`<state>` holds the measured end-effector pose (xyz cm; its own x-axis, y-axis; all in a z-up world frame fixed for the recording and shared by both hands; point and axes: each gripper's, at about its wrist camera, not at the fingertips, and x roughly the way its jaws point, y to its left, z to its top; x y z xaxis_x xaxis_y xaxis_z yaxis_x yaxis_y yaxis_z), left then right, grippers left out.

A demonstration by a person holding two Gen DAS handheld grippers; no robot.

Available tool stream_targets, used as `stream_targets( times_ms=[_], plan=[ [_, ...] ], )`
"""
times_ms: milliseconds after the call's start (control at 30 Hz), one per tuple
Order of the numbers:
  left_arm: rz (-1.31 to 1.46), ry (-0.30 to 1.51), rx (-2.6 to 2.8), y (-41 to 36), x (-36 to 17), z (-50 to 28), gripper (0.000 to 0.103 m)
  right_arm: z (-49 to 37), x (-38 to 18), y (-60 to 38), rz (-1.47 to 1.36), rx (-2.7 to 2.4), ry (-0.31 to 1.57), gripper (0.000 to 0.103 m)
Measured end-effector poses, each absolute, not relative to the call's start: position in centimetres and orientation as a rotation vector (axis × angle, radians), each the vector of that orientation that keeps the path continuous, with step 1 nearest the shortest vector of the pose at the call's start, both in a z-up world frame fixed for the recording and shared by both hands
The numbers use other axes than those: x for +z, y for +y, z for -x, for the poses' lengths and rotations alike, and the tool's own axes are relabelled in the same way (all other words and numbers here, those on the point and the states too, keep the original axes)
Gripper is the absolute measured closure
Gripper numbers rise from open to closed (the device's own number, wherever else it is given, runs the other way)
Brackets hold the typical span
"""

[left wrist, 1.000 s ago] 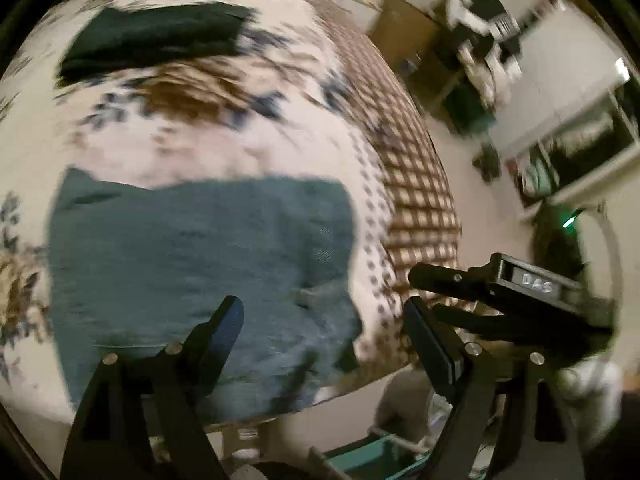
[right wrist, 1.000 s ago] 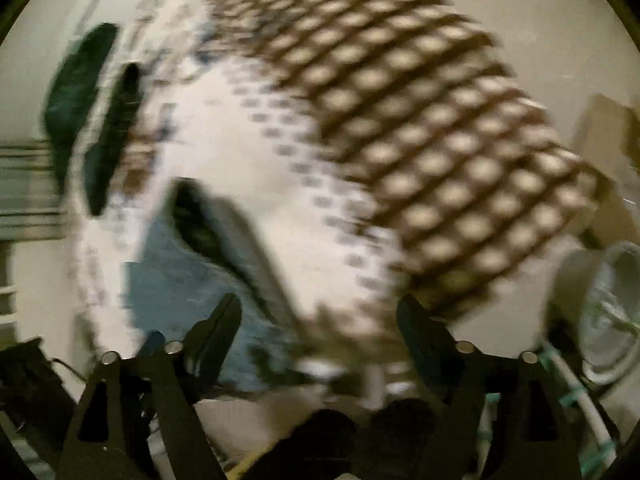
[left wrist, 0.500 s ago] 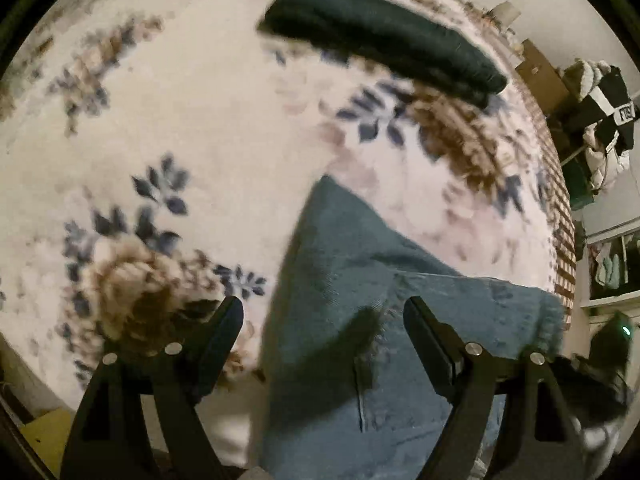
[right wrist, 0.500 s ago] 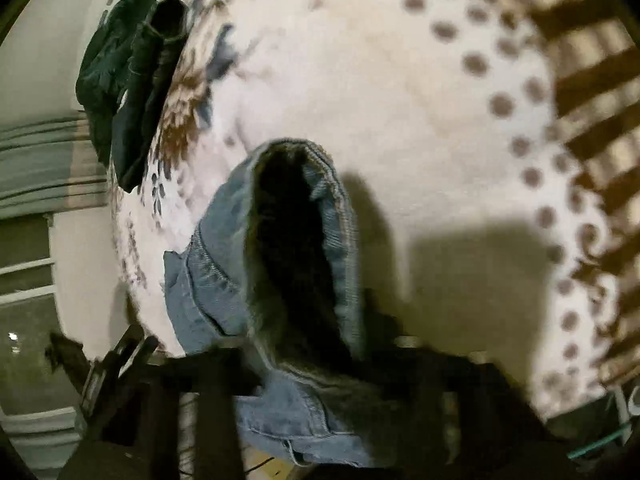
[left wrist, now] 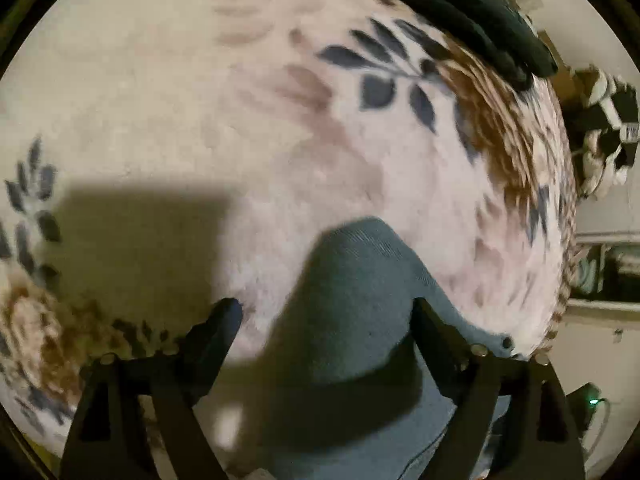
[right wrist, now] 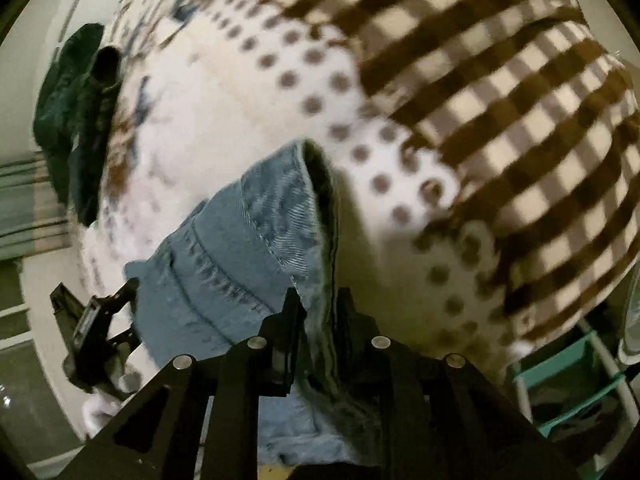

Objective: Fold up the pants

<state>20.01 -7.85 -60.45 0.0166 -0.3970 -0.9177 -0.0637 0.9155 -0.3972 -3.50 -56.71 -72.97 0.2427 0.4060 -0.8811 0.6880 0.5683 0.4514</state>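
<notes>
Blue denim pants (left wrist: 352,308) lie on a floral blanket (left wrist: 200,100) on a bed. In the left wrist view my left gripper (left wrist: 324,312) is open, its fingers on either side of a raised corner of the denim, close above the blanket. In the right wrist view my right gripper (right wrist: 320,308) is shut on the pants (right wrist: 248,248) at an edge near the dark opening, and the cloth rises up from the fingers. The left gripper (right wrist: 96,324) also shows at the lower left of that view.
A folded dark green garment (left wrist: 480,32) lies at the far side of the bed, also in the right wrist view (right wrist: 76,120). A brown checked blanket (right wrist: 500,100) covers the bed's right part. A teal crate (right wrist: 568,392) stands on the floor below the bed's edge.
My right gripper has closed on the edge of the pants. My left gripper has dropped low over the blanket and now straddles a corner of the denim.
</notes>
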Motion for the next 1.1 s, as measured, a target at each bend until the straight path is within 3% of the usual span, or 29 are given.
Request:
stream_targets(
  times_ms=[267, 333, 400, 533, 633, 867, 1100],
  plan=[
    [0.426, 1.487, -0.265, -5.3, -57.1, -18.8, 0.016, 2.9, -72.9, -56.8, -0.974, -0.184, 1.377, 0.081],
    [0.419, 1.495, -0.264, -4.4, -56.7, -17.3, 0.016, 3.1, -72.6, -57.0, -0.99, -0.159, 1.383, 0.058],
    [0.406, 1.511, -0.276, -3.8, -56.6, -15.3, 0.016, 4.4, -72.1, -57.9, -1.049, -0.171, 1.375, 0.055],
    [0.404, 1.55, -0.318, -3.9, -56.9, -11.3, 0.016, 9.5, -70.2, -58.9, -1.193, -0.196, 1.283, 0.03],
    [0.408, 1.588, -0.348, -4.7, -58.3, -8.5, 0.016, 13.4, -70.3, -57.3, -1.31, -0.198, 1.248, 0.02],
    [0.427, 1.607, -0.373, -6.0, -60.2, -7.2, 0.014, 14.7, -77.0, -49.9, -1.479, -0.076, 1.288, 0.013],
    [0.381, 1.62, -0.398, -5.9, -59.9, -7.4, 0.014, 12.2, -77.7, -48.4, -1.508, -0.071, 1.112, 0.012]
  ],
)
